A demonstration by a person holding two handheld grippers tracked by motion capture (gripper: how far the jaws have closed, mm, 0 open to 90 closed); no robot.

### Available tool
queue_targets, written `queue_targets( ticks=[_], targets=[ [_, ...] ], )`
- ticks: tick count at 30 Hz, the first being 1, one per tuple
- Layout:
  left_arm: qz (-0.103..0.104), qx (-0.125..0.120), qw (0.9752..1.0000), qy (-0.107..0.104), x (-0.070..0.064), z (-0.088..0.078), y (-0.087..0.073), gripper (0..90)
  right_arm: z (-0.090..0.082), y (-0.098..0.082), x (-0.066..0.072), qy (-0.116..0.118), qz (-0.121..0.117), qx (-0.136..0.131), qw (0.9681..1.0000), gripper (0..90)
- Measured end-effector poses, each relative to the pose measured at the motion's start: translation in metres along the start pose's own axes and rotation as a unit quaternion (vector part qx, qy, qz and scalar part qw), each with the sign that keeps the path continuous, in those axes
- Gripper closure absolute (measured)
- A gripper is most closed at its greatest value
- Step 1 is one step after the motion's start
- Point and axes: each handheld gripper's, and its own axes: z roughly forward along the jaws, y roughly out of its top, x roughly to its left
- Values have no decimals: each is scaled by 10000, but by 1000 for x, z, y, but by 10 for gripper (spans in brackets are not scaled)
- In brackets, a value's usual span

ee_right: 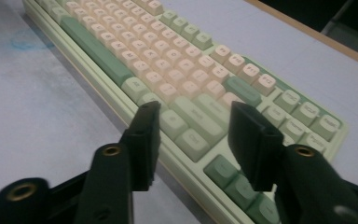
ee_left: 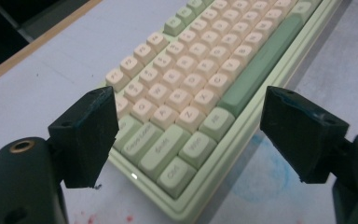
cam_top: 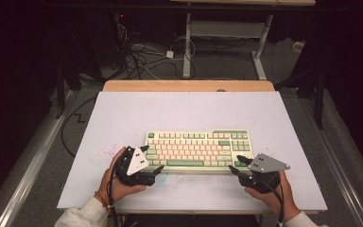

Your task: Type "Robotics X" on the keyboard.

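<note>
The wide pale-grey counter (cam_top: 123, 118) carries a single thing: a pale-green mechanical keyboard with cream and green keycaps (cam_top: 198, 150). It lies flat, near the counter's front edge and about midway between its left and right edges, long side parallel to that front edge. A faint blue smudge (ee_left: 256, 179) marks the counter just in front of the keyboard's left end, and a few red specks (cam_top: 105, 152) lie off to its left.

The left tool (cam_top: 153, 161) sits at the keyboard's front left corner. Its jaws stand wide apart, one over the bare counter to the keyboard's left and one in front of its front edge, so the corner with its modifier keys lies between them; the pads (ee_left: 91, 135) press on nothing.

The right tool (cam_top: 240, 164) sits at the front right corner. Its jaws are part-way open, nearer together than the left pair, and hang over the bottom-right keys near the arrow cluster, clear of the casing. It holds nothing.

My reading is that both tools are lining up on the two ends of the keyboard, with no grip made yet. The next move probably calls for each tool to settle its pads against the casing at its own corner, evenly on both sides, so the board shifts or lifts without skewing or pressing keys.
</note>
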Motion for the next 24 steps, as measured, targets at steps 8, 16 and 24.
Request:
queue_targets(
  ticks=[8, 16, 24],
  targets=[
    [-161, 144, 9998, 14, 0, -13, -17, 155, 27, 22, -2, 345, -79, 241, 9991, 892],
    [-253, 263, 9993, -5, 2, -13, -23, 156, 65, 51, 1, 480, -171, 307, 9982, 900],
    [-283, 285, 9992, -76, 2, -14, -23, 156, 101, 65, 5, 488, -267, 513, 9971, 900]
  ],
)
